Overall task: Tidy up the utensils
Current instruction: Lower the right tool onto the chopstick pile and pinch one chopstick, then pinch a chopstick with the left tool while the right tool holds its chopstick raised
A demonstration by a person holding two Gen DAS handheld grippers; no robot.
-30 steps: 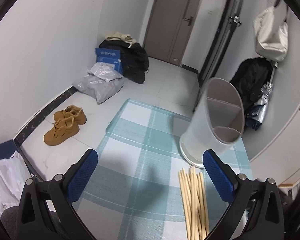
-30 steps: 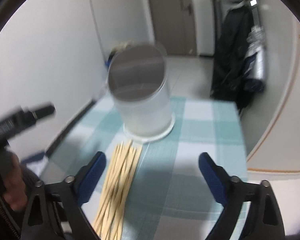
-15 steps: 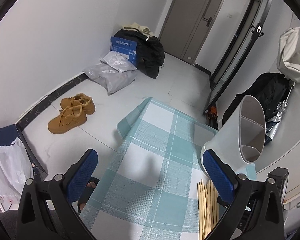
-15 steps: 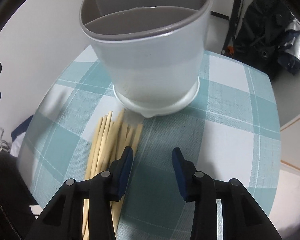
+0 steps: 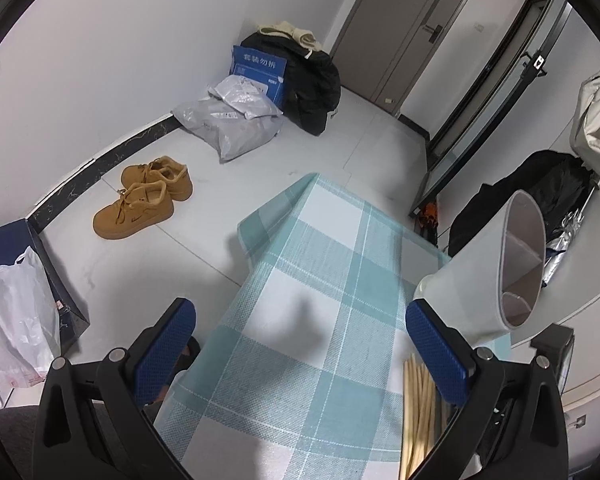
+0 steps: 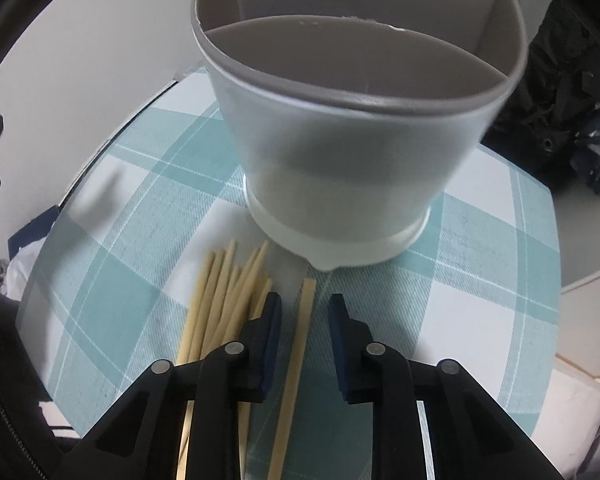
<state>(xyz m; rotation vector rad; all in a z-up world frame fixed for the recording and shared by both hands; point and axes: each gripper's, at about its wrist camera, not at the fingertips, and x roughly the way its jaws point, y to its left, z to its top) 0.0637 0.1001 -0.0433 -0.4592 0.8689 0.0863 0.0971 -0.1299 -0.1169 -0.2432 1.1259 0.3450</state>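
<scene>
**Right gripper closing around one chopstick by the holder**

In the right wrist view the right gripper [image 6: 305, 312], low in the frame, has its jaws nearly together and closing, with a single chopstick [image 6: 298, 356] in the gap; the pads do not yet press on it. The other chopsticks [image 6: 224, 300] lie in a loose bundle just left of it, some running under the left finger. Just beyond their tips the holder [image 6: 340, 168] stands upright on the bench [image 6: 480, 280], filling the upper frame; its dividers split it into compartments.

In the left wrist view the left gripper [image 5: 300, 352] is wide open over the checked cloth, holding nothing. Only the bundle's ends show, at lower right behind the right finger [image 5: 436, 352], with the holder above. This view alone shows the floor: shoes [image 5: 144, 196] at left, bags [image 5: 236, 120] and a box [image 5: 260, 68] near the door [image 5: 412, 20].
</scene>
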